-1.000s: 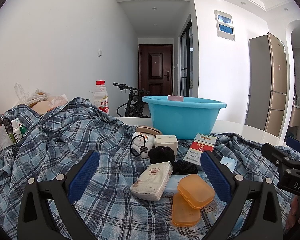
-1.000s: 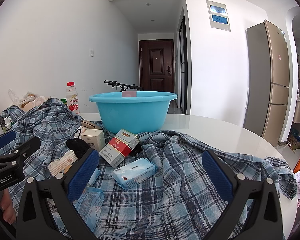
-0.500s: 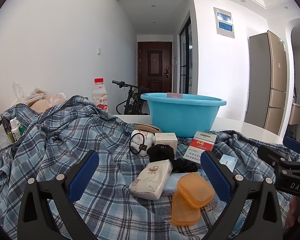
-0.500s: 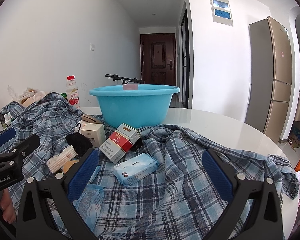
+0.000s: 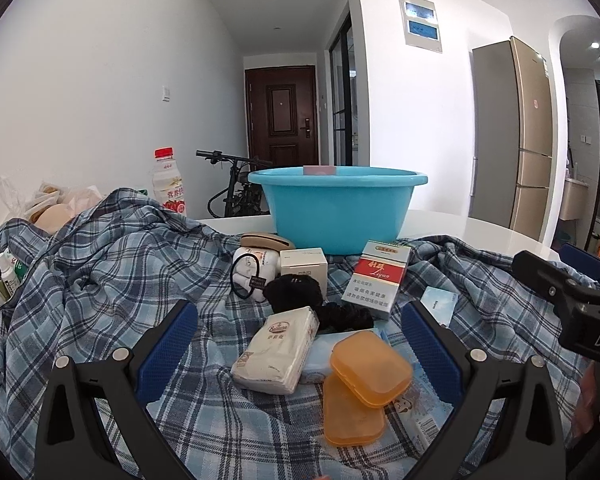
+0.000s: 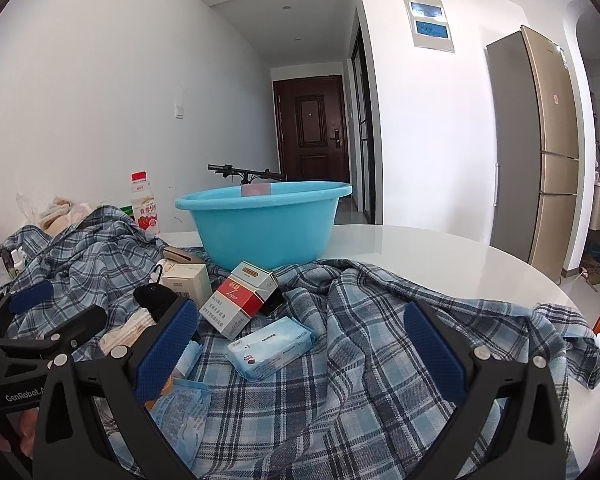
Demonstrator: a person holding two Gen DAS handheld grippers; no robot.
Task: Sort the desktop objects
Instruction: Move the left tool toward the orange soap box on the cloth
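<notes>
Right now we're holding both tongs wide apart w/ nothing between the blue pads. The left tongs (image 5: 300, 344) are hovering over the near clutter; the right tongs (image 6: 300, 340) are hovering just beside them, to the right, over the plaid cloth (image 6: 372, 364) covering the counter (image 6: 440, 256).

Closest to the left tongs, the beige tissue pack (image 5: 278, 350) is lying w/ one end on a pale blue packet, and the orange soap case (image 5: 370, 366) is sitting open, its upper half overlapping the lower. We're judging that as the tricky one: a pinch on one shell could swing the other half loose or skid it across the cloth. Further back, black hair ties (image 5: 294, 290), a white box (image 5: 303, 264) and the red-and-white carton (image 5: 376, 284) are crowding together, touching or nearly so, so closing on one is likely nudging its neighbours.

Nearest the right tongs, the blue wipes pack (image 6: 270, 346) is lying on a cloth fold. It's soft, so squeezing hard could buckle it, and a pad could catch fabric along w/ it; dragging the cloth would shift everything on it. The carton (image 6: 240, 300) is leaning tilted behind it and could topple if bumped.

Beyond the pile, the blue basin (image 6: 264, 224) is standing at the far cloth edge, probably the drop target, tho we can't see inside. Both tongs are working close together, so they're risking a clash w/ each other.
</notes>
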